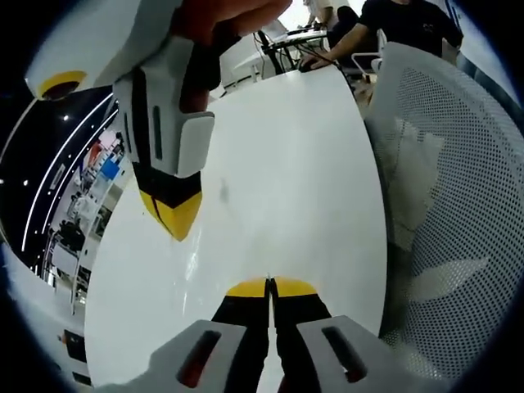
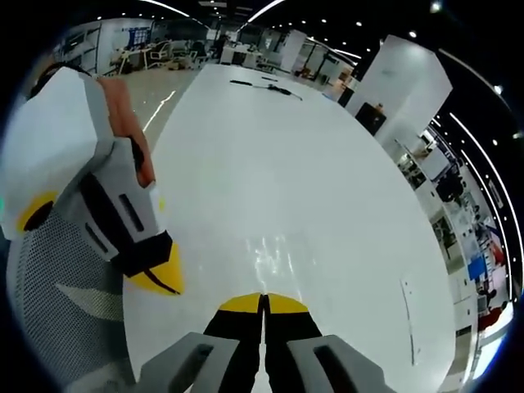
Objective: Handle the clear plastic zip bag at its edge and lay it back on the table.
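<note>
Left gripper [image 1: 270, 288]: jaws pressed together at the yellow tips, clenched; whether a film edge sits between them cannot be told.
Right gripper [image 2: 262, 304]: jaws likewise clenched tip to tip over the white table [image 2: 327, 164]; in the left gripper view it hangs up and to the left of the left tips, nose down.
Zip bag: not made out in either view; a faint glossy streak lies on the table just ahead of the right tips, too vague to name.
Handling: judged light, limp and slippery, likely to sag and cling; best pinched at the thicker zip edge.
Mesh chair [image 1: 458, 188]: to the right of the left gripper, just beside the table rim.
Person [image 1: 401, 29]: seated well ahead, at the far end.
</note>
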`<state>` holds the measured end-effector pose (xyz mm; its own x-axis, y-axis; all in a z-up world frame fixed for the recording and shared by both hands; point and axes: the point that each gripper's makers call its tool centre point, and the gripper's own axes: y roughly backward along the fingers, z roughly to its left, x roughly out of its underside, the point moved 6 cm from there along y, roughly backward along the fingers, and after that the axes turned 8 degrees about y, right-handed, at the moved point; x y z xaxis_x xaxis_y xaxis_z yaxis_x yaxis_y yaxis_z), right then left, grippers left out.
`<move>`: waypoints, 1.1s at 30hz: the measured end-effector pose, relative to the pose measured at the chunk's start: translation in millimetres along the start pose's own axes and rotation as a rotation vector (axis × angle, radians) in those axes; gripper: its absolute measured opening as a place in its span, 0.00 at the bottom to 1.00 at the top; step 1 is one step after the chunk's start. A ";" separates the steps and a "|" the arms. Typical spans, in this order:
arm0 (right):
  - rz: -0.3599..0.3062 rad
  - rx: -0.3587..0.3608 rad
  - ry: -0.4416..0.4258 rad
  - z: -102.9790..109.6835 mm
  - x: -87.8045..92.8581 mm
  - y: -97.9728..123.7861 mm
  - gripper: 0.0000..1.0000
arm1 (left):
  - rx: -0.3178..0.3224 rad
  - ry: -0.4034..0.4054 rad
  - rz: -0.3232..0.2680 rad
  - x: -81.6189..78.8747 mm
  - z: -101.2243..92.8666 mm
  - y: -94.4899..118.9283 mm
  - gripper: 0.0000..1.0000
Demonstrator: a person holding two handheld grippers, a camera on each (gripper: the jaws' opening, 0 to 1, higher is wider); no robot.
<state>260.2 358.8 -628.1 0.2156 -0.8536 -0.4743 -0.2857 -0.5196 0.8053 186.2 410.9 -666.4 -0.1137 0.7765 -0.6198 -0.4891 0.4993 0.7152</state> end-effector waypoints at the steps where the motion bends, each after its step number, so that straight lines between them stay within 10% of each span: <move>1: -0.001 -0.003 0.000 0.8 0.2 -0.9 0.00 | -0.001 0.000 0.001 0.4 0.4 0.1 0.00; 33: 0.025 -0.091 0.042 35.8 6.2 -15.0 0.00 | -0.040 0.011 -0.002 -4.9 16.2 1.6 0.00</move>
<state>232.4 359.9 -655.9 0.2490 -0.8627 -0.4401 -0.2060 -0.4912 0.8463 199.9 414.1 -657.0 -0.1222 0.7710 -0.6251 -0.5231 0.4852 0.7007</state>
